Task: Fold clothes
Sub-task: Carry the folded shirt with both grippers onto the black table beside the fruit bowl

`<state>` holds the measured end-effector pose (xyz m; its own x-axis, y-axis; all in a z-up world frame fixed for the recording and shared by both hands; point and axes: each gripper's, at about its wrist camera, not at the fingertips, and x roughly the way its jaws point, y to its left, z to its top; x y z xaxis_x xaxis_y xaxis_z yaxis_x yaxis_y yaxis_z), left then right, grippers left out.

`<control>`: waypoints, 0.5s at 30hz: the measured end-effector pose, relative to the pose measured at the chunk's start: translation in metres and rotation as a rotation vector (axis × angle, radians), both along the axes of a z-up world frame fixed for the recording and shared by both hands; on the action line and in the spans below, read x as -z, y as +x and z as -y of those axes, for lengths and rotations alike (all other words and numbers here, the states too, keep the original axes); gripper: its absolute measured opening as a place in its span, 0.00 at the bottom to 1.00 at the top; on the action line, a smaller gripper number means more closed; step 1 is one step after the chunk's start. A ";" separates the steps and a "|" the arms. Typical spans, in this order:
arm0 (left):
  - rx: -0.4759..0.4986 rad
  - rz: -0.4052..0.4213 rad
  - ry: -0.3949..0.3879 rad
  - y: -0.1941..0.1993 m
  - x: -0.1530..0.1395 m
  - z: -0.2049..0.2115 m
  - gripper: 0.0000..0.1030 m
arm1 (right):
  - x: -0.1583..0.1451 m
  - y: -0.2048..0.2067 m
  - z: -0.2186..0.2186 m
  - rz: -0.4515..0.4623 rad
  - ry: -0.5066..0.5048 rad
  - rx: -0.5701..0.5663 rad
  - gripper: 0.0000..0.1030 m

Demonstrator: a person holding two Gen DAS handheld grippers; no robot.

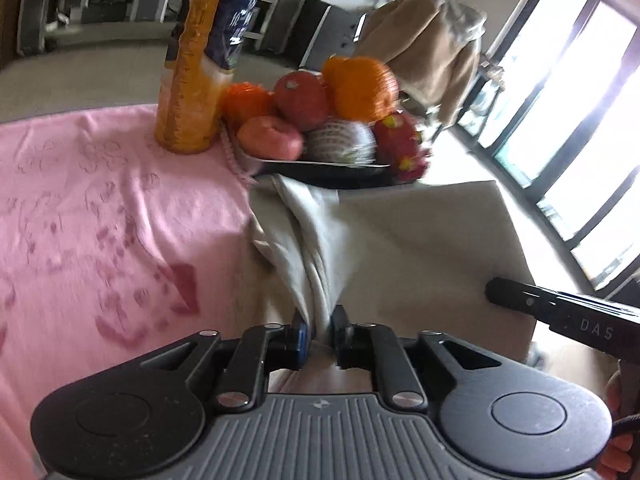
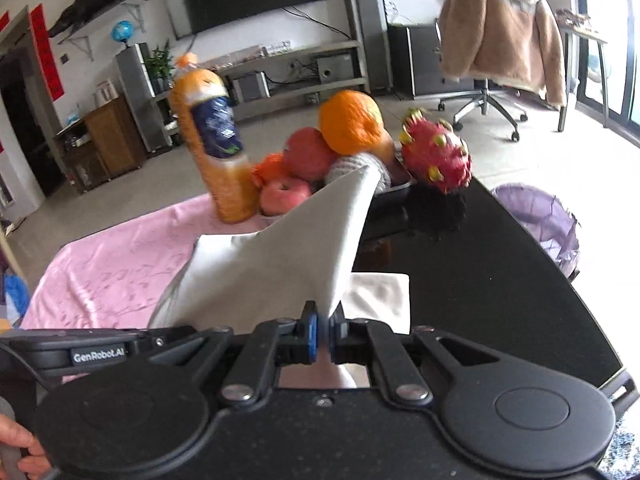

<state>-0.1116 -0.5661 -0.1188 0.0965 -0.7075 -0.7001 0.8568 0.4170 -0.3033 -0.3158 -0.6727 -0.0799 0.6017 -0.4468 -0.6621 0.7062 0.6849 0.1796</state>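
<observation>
Table (image 2: 500,272): dark top, half under a pink cloth (image 1: 100,208).
Garment (image 2: 280,264): pale grey, lifted off the table before the fruit tray (image 1: 320,170).
Left gripper (image 1: 320,334): pinching a bunched fold.
Right gripper (image 2: 324,334): clamped on a corner.

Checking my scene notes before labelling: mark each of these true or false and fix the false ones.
1. Grey-white cloth runs between the right gripper's fingers. True.
2. The orange drink bottle lies on its side. False: it stands upright.
3. The fruit tray holds a dragon fruit. True.
4. The left gripper has nothing between its fingers. False: cloth hangs there.
5. A blue sheet covers the table. False: the sheet is pink.
</observation>
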 end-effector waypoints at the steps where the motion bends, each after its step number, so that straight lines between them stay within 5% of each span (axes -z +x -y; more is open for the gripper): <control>1: -0.035 0.036 0.031 0.004 0.003 0.004 0.22 | 0.011 0.005 0.008 -0.016 -0.004 0.019 0.23; 2: -0.064 0.055 0.048 0.007 0.004 0.003 0.22 | 0.019 0.007 0.016 -0.034 -0.009 0.058 0.47; 3: -0.080 0.064 0.048 0.011 0.003 -0.003 0.26 | 0.024 0.005 0.020 -0.042 -0.010 0.092 0.53; 7: -0.050 0.130 0.039 0.013 -0.003 -0.025 0.28 | 0.026 -0.018 0.017 -0.047 0.021 0.133 0.53; 10: 0.049 0.090 0.022 0.000 -0.006 -0.033 0.16 | 0.018 -0.036 0.010 -0.083 0.064 0.119 0.53; 14: 0.196 0.063 0.041 -0.029 0.001 -0.032 0.16 | 0.007 -0.044 -0.008 -0.071 0.127 0.010 0.17; 15: 0.213 0.068 0.060 -0.035 0.007 -0.030 0.16 | 0.009 -0.042 -0.014 -0.069 0.150 -0.024 0.17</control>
